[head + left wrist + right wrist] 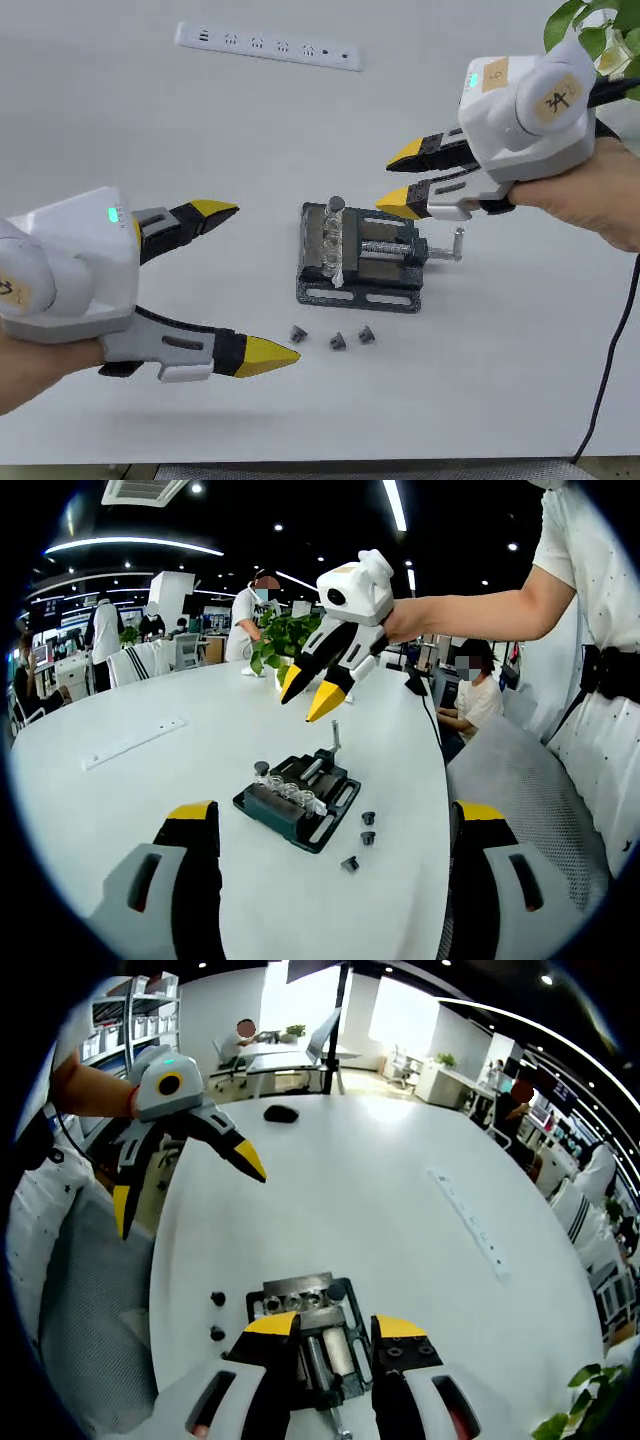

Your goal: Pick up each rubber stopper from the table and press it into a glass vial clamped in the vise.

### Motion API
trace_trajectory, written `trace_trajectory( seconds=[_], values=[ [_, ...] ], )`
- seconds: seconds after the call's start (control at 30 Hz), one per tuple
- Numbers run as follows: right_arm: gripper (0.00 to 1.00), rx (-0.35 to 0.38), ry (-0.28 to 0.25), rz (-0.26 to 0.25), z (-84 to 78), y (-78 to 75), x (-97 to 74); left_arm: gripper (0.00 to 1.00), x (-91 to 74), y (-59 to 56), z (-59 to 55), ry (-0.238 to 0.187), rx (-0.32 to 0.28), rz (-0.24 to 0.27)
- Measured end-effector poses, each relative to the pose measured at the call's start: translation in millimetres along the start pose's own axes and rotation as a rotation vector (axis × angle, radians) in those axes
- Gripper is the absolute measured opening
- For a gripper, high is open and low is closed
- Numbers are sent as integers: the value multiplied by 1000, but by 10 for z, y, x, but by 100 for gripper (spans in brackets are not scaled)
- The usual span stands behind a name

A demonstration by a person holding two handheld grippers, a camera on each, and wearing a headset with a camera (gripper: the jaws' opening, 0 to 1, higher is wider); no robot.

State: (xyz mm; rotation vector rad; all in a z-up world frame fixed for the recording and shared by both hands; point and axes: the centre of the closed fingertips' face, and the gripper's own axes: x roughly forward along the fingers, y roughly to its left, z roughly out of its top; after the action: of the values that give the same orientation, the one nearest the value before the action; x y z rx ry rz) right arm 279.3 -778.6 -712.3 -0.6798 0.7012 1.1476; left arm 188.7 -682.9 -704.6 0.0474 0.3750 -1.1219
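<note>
Beside the vise (385,265), three loose stoppers (337,342) can skid or tip if the wide-open left gripper (265,282) closes off-centre; the right gripper (385,184) hovers narrow, empty.

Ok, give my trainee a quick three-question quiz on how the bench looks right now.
1. How many small dark grey rubber stoppers lie loose on the white table in front of the black metal vise?
2. True or false: the right gripper is holding a stopper.
3. In the head view, which jaws are spread wider? A) those of the left gripper; B) those of the right gripper; C) neither, both pairs are shut.

Key: 1) three; 2) false, its jaws are apart with nothing between them; 3) A.
</note>
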Motion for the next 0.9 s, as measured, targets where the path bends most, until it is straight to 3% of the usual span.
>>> trace_trajectory(
  seconds=[0.4,0.5,0.9],
  values=[
    [30,83,-65,-49,-133,177,-184,97,23,-116,2,22,24,-19],
    [30,101,-76,-57,-168,285,-210,98,9,-124,-4,28,27,-18],
    [30,181,-87,-59,-479,583,-246,99,-24,-169,-95,57,37,-20]
  ],
)
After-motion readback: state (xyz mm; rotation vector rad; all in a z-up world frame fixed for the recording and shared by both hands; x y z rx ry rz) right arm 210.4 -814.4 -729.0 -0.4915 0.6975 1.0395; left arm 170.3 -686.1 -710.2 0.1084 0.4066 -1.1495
